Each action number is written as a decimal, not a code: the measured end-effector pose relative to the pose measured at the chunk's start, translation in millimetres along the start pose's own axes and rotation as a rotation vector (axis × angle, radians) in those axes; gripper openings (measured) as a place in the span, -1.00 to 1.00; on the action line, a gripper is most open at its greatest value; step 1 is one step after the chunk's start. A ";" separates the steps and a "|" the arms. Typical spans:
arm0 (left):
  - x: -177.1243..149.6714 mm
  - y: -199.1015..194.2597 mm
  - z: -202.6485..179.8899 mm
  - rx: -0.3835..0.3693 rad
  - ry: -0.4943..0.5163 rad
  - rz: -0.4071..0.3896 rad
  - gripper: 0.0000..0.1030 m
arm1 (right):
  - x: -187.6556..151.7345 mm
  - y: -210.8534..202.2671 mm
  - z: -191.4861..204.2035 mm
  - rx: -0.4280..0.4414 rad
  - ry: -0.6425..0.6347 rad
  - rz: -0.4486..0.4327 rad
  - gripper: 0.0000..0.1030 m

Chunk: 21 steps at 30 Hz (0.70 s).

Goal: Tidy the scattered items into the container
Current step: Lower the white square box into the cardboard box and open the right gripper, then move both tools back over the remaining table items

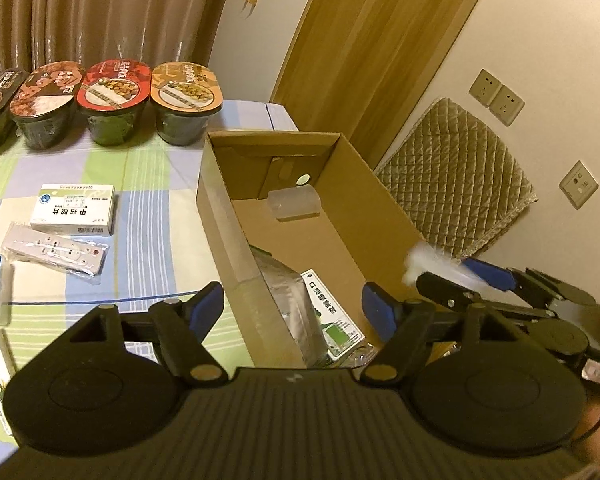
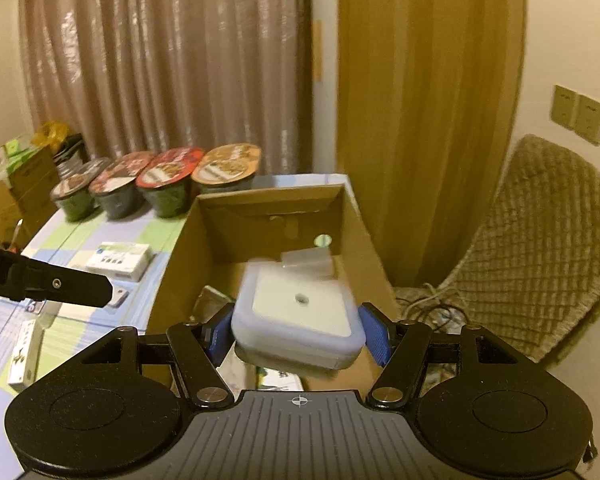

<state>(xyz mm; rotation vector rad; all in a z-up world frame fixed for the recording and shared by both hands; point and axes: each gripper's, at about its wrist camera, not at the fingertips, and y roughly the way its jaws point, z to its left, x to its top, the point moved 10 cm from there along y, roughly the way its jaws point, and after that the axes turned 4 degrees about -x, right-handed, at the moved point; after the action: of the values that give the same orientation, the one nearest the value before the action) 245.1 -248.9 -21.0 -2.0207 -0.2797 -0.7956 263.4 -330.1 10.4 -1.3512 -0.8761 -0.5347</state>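
While right gripper (image 2: 298, 334) clamps pale square case (image 2: 296, 316) by its two side edges, case hangs flat above near end of cardboard box (image 2: 172, 280), box floor straight below. Release looks like next step. Left gripper (image 1: 292, 308) spread wide, empty, astride box's left wall; white medicine box (image 1: 74, 210) on tablecloth (image 1: 156, 200) nearer to it.
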 end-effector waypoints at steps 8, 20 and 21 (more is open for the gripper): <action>-7.8 -2.8 9.8 0.011 -0.011 0.004 0.40 | 1.4 -5.7 -9.2 -0.020 0.039 -0.013 0.31; -35.7 -29.8 35.1 0.050 -0.045 0.007 0.47 | -16.4 -32.6 -8.4 -0.023 0.067 0.005 0.31; -37.9 -33.5 37.4 0.055 -0.046 0.006 0.47 | -16.9 -35.1 -6.9 -0.023 0.067 0.005 0.31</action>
<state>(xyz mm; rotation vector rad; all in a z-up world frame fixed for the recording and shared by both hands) 215.8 -195.4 -36.2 -1.9888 -0.3183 -0.7308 227.9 -345.6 18.4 -1.3484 -0.8140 -0.5847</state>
